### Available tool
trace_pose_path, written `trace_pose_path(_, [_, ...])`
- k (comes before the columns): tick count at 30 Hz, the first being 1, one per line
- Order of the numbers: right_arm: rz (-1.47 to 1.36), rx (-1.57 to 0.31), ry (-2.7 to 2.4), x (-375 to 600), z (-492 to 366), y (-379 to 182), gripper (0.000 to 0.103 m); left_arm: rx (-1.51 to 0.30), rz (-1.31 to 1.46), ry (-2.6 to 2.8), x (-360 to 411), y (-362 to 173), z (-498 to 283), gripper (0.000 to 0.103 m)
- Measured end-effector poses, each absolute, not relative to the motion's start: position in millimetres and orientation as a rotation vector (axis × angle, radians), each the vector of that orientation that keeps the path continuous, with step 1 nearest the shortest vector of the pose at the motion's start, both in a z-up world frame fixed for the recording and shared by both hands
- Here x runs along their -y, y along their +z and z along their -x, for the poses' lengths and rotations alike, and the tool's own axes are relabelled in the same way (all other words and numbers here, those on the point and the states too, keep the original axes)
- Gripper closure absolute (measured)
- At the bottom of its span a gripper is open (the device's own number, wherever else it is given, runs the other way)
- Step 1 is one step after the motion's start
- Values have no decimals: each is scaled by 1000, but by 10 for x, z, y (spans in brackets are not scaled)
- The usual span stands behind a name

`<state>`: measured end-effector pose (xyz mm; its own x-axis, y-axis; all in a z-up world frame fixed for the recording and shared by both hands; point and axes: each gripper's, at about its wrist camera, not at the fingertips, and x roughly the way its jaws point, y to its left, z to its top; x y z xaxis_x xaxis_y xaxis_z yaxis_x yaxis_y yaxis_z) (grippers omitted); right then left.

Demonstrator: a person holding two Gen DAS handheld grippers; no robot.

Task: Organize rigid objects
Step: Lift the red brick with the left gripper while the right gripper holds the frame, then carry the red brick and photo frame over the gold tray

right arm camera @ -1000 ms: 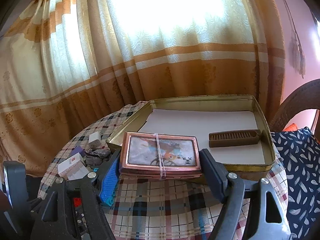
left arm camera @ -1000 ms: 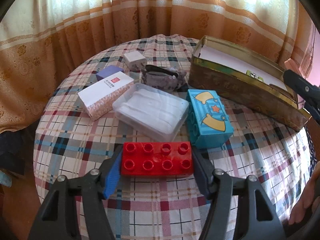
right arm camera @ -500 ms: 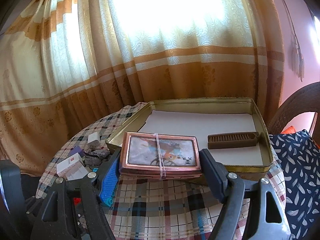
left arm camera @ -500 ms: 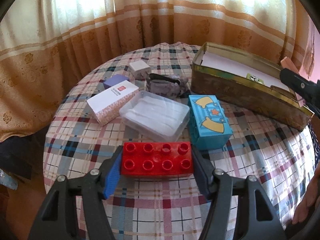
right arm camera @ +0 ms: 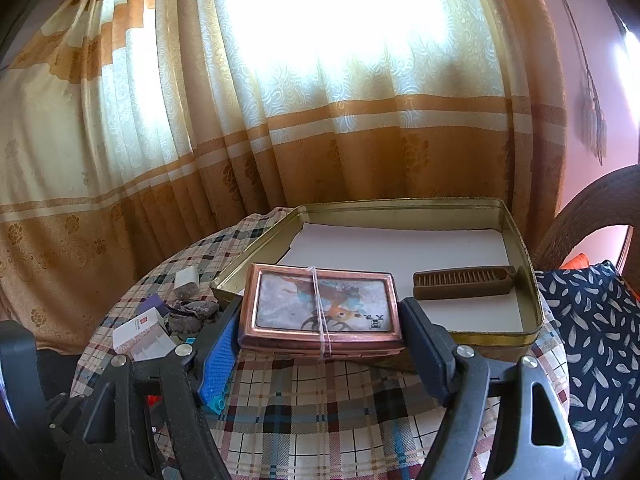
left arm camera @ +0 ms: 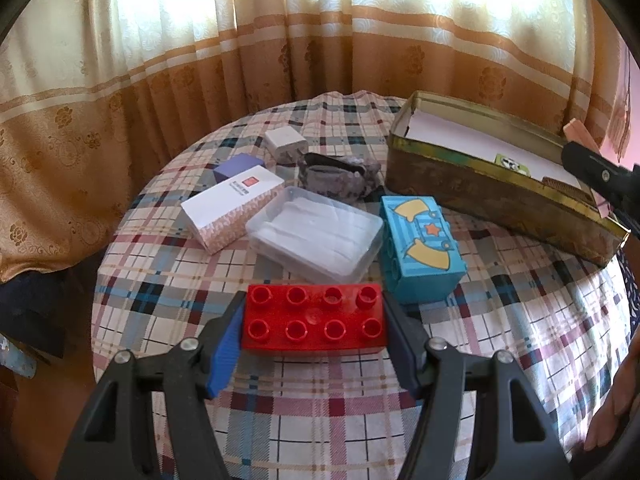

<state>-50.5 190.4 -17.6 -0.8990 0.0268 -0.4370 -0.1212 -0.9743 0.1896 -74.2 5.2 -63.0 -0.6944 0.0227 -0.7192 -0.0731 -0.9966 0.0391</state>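
In the left wrist view, the fingers (left arm camera: 224, 344) of the left gripper (left arm camera: 314, 326) are squeezing a red building brick (left arm camera: 314, 320) in the lower middle of the frame. Since a second ago the hand is staying put and only tipping a little, so the round table (left arm camera: 320, 420) is sitting lower in the frame now. I think the brick is waiting for its turn to go in the tin. I am counting one red brick, one blue toy block (left arm camera: 420, 248), one clear plastic box (left arm camera: 316, 238), one white carton (left arm camera: 232, 206), one purple box (left arm camera: 236, 165), one white charger (left arm camera: 286, 142) and one open gold tin (left arm camera: 488, 188) at the upper right.

In the right wrist view, the right gripper (right arm camera: 320, 316) is clamping a copper-edged picture case (right arm camera: 320, 308) in the middle, just over the tin's near wall. Nothing is changing here. Inside the tin one brown comb (right arm camera: 464, 282) is lying on white paper.
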Motion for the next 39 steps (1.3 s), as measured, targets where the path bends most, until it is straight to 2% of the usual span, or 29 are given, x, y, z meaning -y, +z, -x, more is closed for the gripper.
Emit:
trace_pose_path(26, [614,-364,2975,-1979,422,-135,25,-40,1029,2914,-78,-205,658,39])
trace_pose_path(31, [572,-293,2987,-1942,400,-63,25,-47,991,2927,-120,-82,694,39])
trace_pose_path(39, [476,-298,2939,-2186,419,145,25,-64,922,2934,-250,104,786,39])
